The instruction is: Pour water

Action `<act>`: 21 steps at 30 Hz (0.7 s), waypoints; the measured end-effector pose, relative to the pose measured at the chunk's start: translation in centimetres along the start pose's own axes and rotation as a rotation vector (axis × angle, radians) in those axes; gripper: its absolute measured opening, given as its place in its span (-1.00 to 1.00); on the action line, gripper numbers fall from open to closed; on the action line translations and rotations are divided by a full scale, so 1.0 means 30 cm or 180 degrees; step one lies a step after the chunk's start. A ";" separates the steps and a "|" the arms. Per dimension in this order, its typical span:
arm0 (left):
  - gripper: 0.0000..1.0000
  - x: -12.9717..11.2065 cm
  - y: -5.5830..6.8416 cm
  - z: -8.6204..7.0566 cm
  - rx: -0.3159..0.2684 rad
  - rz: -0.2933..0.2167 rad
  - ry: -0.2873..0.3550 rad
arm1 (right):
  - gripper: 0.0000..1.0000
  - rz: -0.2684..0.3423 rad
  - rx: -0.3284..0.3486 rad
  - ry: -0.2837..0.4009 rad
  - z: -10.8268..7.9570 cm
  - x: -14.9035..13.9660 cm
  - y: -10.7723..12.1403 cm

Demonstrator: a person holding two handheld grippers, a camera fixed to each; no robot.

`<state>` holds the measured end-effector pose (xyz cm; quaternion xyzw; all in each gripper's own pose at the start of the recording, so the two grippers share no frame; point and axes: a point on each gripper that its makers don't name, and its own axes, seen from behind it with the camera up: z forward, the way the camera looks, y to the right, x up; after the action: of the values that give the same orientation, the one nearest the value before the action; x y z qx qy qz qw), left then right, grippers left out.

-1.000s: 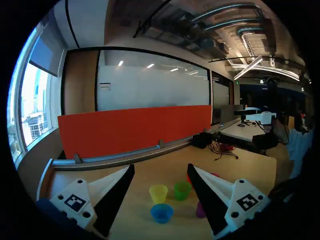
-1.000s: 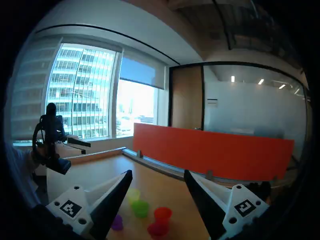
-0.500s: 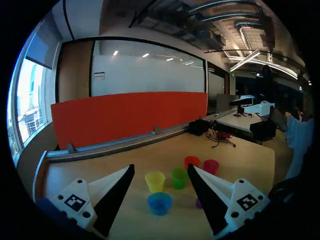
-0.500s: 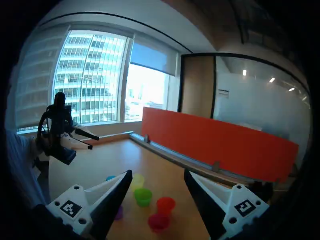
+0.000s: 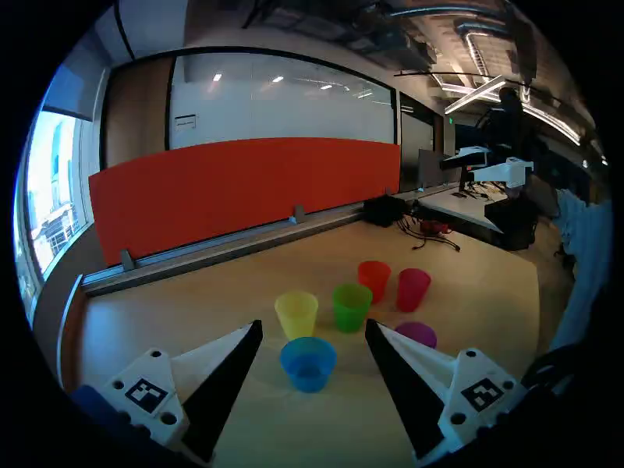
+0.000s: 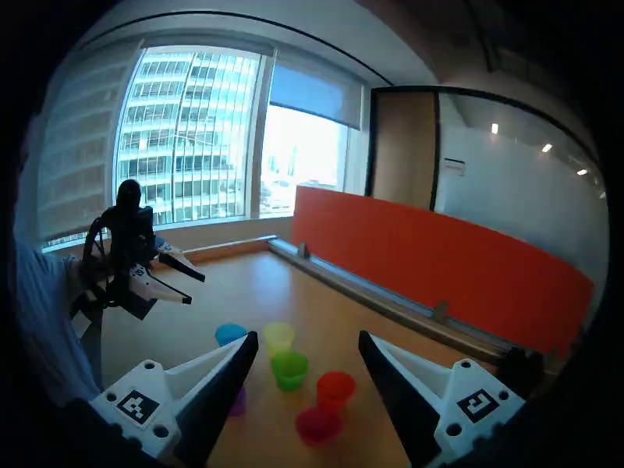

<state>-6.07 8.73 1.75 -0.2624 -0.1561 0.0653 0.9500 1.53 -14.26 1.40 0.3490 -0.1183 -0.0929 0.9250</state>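
Blue cup (image 5: 308,364) stands on the table (image 5: 195,304) before your left gripper (image 5: 313,321), fingers spread wide, empty; right gripper (image 6: 308,334) likewise.

Held the left gripper (image 5: 312,324) wide open, both fingers spread and clasping nothing. Held the right gripper (image 6: 308,335) just as wide, likewise empty. In the right gripper view, gripped the left gripper in a hand (image 6: 84,274), raised in the air, fingers angled down to the right.
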 end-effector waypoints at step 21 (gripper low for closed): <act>0.96 -0.275 0.003 0.100 -0.0076 -0.0066 -0.0486 | 1.00 -0.0107 0.0328 -0.0362 0.158 -0.159 -0.034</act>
<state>-14.83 8.53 1.97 -0.2662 -0.2316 0.0734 0.9328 -4.45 -16.75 3.44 0.3923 -0.1694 -0.1219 0.8959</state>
